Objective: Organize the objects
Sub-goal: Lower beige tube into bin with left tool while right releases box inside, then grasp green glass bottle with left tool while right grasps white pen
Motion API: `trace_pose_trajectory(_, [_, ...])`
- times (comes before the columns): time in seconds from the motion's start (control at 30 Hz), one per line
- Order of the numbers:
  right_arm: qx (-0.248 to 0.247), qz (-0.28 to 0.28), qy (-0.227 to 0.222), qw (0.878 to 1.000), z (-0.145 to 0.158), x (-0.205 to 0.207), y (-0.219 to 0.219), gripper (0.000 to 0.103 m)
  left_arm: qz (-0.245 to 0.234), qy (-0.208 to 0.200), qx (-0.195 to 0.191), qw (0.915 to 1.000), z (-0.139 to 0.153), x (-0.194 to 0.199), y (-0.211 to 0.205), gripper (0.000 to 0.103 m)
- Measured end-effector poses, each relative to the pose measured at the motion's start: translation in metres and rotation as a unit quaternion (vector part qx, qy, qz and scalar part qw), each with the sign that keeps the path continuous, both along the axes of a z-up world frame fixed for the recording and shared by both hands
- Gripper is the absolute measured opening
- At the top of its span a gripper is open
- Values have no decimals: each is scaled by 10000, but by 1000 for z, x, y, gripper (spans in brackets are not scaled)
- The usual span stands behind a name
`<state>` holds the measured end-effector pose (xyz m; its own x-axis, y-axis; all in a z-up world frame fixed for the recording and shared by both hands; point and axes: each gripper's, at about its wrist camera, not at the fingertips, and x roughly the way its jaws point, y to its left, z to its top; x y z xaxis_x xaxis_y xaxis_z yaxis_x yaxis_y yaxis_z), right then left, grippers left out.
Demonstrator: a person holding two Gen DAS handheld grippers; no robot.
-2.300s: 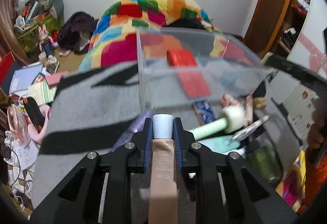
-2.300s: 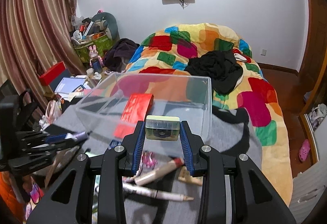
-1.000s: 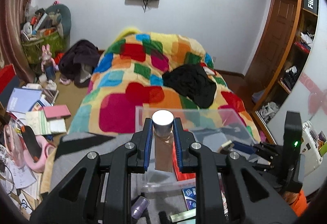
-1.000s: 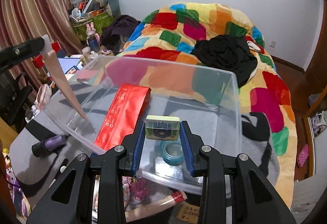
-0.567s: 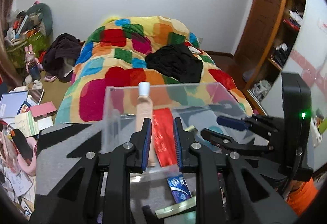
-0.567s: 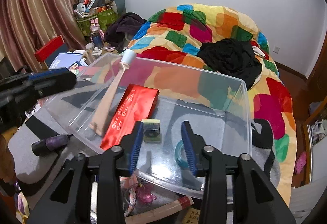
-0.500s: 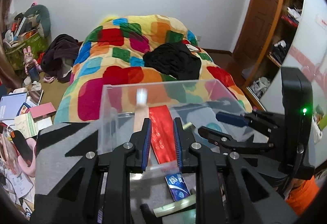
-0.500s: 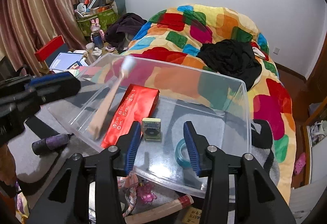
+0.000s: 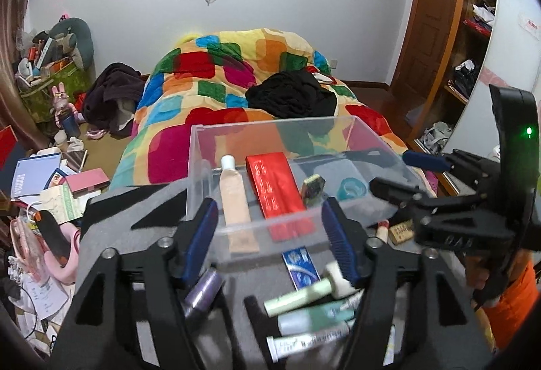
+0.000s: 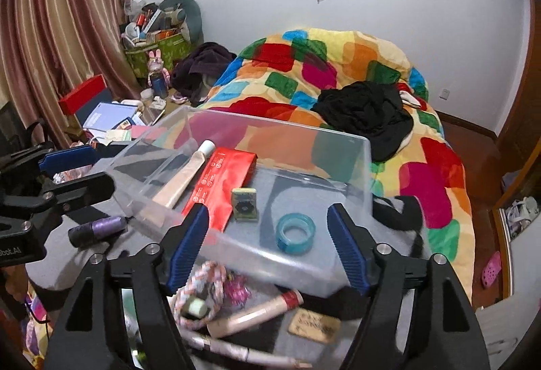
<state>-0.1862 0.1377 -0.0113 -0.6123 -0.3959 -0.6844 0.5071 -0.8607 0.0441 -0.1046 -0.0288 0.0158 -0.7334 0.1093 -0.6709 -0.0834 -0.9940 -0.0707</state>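
Observation:
A clear plastic bin (image 9: 203, 147) (image 10: 367, 167) stands on the grey cloth. In it lie a beige tube with a white cap (image 9: 234, 192) (image 10: 182, 175), a red packet (image 9: 274, 186) (image 10: 221, 182), a small green box (image 9: 312, 188) (image 10: 245, 204) and a blue tape roll (image 9: 351, 187) (image 10: 296, 233). My left gripper (image 9: 270, 238) is open and empty in front of the bin. My right gripper (image 10: 267, 241) is open and empty, just before the bin's near wall.
Loose items lie on the cloth before the bin: a purple bottle (image 9: 201, 292) (image 10: 98, 229), green tubes (image 9: 304, 295), a blue packet (image 9: 301, 267), a braided band (image 10: 203, 289), a beige tube with red cap (image 10: 257, 311). A quilt-covered bed (image 10: 338, 72) lies behind.
Both grippers let go of their loads, the beige tube and the small green box, which now lie in the bin. Both jaws have opened wide and pulled back from the bin.

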Motion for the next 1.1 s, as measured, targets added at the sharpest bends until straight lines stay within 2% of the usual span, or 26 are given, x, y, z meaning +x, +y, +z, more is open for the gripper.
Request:
trace_pose_trajectory(0.13, [-18, -68, -24, 10000, -2, 15, 19, 72, -97, -20, -56, 9999, -3, 19, 10, 76])
trace_pose_trajectory(0.3, [161, -13, -208, 9997, -21, 36, 38, 73, -354, -167, -31, 9992, -16, 46, 30, 83])
trace_pose_trajectory(0.57, [473, 573, -475, 9961, -58, 60, 42, 72, -828, -399, -37, 9958, -39, 82, 67, 84])
trace_pose_trajectory(0.73, [630, 992, -506, 9918, -66, 66, 29, 61, -882, -535, -135, 9946, -55, 84, 78, 83])
trace_pose_trajectory(0.77, [701, 1058, -515, 9906, -68, 66, 26, 57, -882, -545, -127, 9945, -57, 84, 79, 82])
trace_pose_trajectory(0.83, [796, 1144, -539, 9888, -71, 63, 20, 52, -897, -576, -85, 9943, -61, 84, 79, 71])
trace_pose_trajectory(0.9, [754, 1241, -577, 9877, -71, 61, 17, 44, -909, -639, -12, 9938, -64, 84, 78, 53])
trace_pose_trajectory(0.97, [717, 1333, -627, 9865, -70, 62, 15, 39, -926, -695, 115, 9932, -66, 85, 74, 43])
trace_pose_trajectory(1.1, [710, 1362, -603, 9863, -68, 68, 17, 26, -811, -683, 292, 9939, -67, 91, 62, 42])
